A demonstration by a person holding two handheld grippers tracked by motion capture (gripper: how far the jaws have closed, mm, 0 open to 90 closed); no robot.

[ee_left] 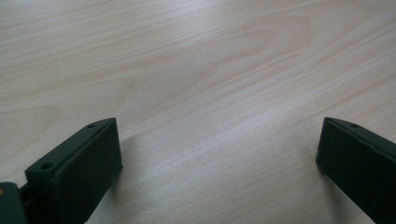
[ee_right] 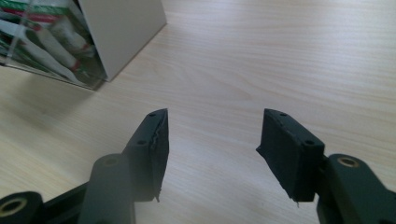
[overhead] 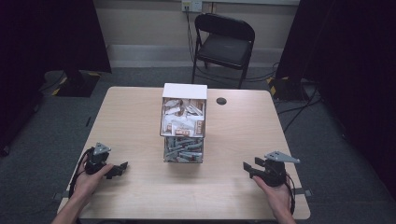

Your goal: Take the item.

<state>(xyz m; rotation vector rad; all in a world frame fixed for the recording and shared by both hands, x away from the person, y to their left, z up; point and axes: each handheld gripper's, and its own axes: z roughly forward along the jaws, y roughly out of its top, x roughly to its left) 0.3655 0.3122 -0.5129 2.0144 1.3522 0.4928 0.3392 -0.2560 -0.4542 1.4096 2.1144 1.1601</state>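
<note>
- At the far left of the high view, we saw dark curtains and grey carpet beside a light wooden table (overhead: pixel 135 186).
- Our left gripper (overhead: pixel 119 169) lay low on the table near its left front corner, held in the left hand (overhead: pixel 88 179), with its jaws pointing right toward the middle.
- In the left gripper view, its two black jaws stood wide apart over bare wood grain, and nothing was between them.
- At the table's centre stood a clear plastic organiser box (overhead: pixel 183 123) with a white top, upright, well apart from both grippers.
- Its upper compartment held pale sachets and its lower compartment held grey-blue packets; we could not read the printing.
- A small dark round hole cover (overhead: pixel 221 101) sat on the table just right of the box's back corner.
- Beyond the table's far edge stood a black folding chair (overhead: pixel 223 44), well clear of the work.
- Our right gripper (overhead: pixel 246 169) hovered near the right front corner in the right hand (overhead: pixel 275 196), with its jaws pointing left toward the box.
- In the right gripper view, its jaws were about half apart and held nothing; only bare table lay between them and the box's corner (ee_right: pixel 70 42).
</note>
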